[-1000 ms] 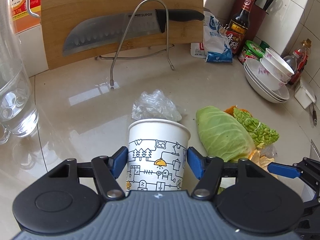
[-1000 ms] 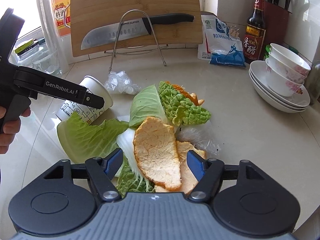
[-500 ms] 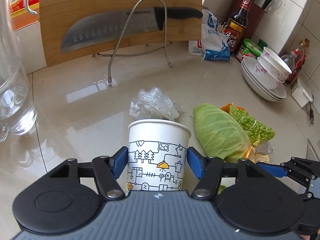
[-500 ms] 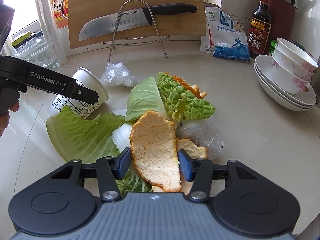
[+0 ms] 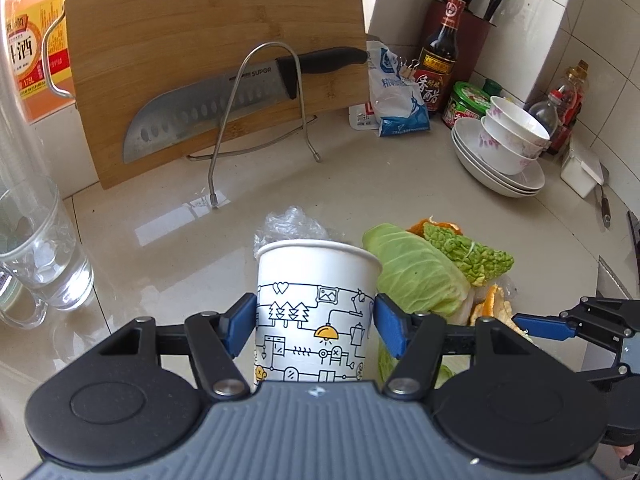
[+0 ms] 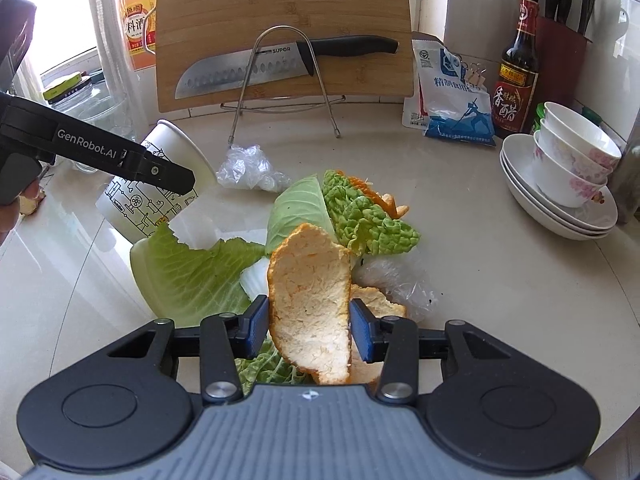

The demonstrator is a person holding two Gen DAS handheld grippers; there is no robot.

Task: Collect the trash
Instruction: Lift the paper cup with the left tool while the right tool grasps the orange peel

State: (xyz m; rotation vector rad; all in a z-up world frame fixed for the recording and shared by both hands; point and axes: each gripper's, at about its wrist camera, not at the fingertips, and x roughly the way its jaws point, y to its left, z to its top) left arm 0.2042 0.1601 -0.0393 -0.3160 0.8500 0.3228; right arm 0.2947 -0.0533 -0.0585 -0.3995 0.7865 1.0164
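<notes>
While the left claw [image 5: 316,330] is clamped on the paper cup [image 5: 316,304], the thing that matters for the next move is where that cup's mouth sits relative to the orange peel [image 6: 310,304]. In the right wrist view the cup [image 6: 160,184] is seen tilted, lifted off the surface [image 6: 480,248], mouth pointing up and toward the back, and it's off to the left and beyond the right claw [image 6: 309,324]. So the peel would probably have to be carried left and forward to get dropped in. The peel's long axis runs roughly straight away from the right claw, standing up between the blue pads [image 6: 256,320], and the jaws are closing on it, with both pads looking pretty much on its edges. The right claw is clearly the nearer one to the scrap pile: cabbage leaves [image 6: 192,276], a crinkly green leaf [image 6: 368,216], more peel and some crumpled plastic wrap [image 6: 248,166] all lie just past it.

Compared to a second ago, the right jaws were spread wider around the peel lying on the pile; now it's pinched and looks raised a bit. The cup appears lifted and tipped further, while the left claw's grip is unchanged. Nothing can be seen inside the cup from either view.
</notes>
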